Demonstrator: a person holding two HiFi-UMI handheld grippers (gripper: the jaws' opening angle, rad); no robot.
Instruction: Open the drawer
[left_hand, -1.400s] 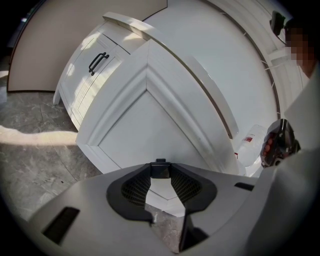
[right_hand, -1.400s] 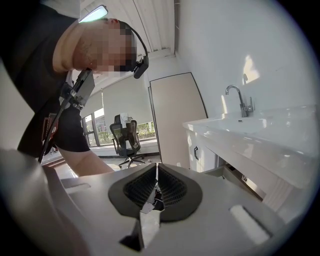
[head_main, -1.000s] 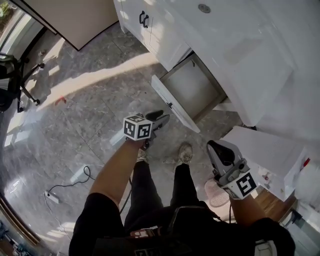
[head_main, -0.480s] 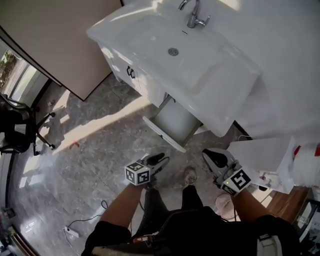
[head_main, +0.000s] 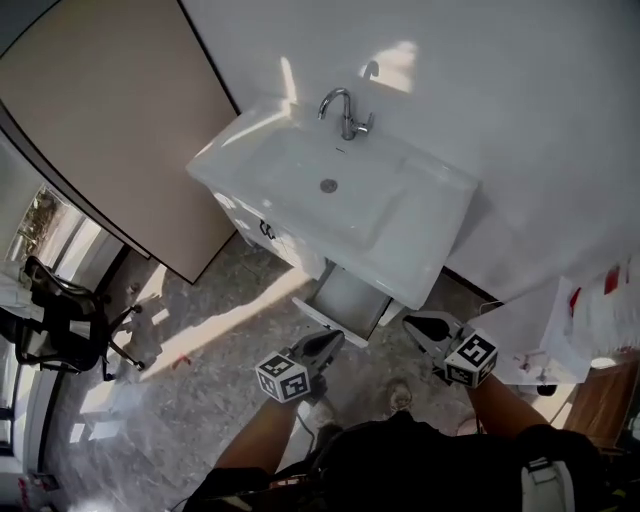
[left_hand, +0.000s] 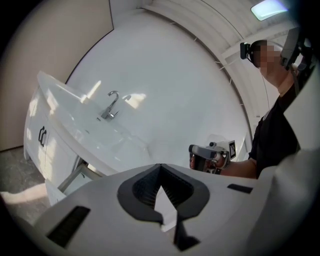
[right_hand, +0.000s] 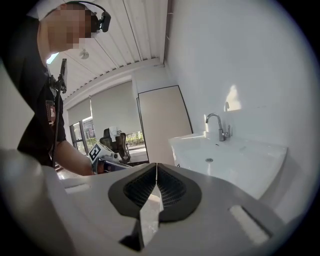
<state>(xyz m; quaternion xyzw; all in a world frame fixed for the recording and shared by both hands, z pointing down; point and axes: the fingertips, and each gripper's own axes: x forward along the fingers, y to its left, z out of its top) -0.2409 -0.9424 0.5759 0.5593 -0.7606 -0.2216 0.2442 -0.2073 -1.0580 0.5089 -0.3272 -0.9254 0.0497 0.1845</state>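
The white drawer (head_main: 348, 300) stands pulled out under the white sink cabinet (head_main: 262, 232), its front panel toward me. Both grippers hang in the air in front of it, touching nothing. My left gripper (head_main: 334, 340) is shut with nothing between its pads, which meet at the tip in the left gripper view (left_hand: 160, 168). My right gripper (head_main: 411, 322) sits to the right of the drawer, its pads also together and empty (right_hand: 156, 168). Each gripper shows in the other's view: the right gripper (left_hand: 207, 156) and the left gripper (right_hand: 102, 156).
A white basin (head_main: 340, 195) with a chrome faucet (head_main: 345, 112) tops the cabinet against a white wall. A brown door panel (head_main: 110, 120) stands at the left, with a black office chair (head_main: 60, 320) beyond it. White papers and boxes (head_main: 585, 320) lie at the right.
Both grippers have risen from near the floor and drawn back from the drawer. The head view has tilted up to the basin and wall. The drawer stays open.
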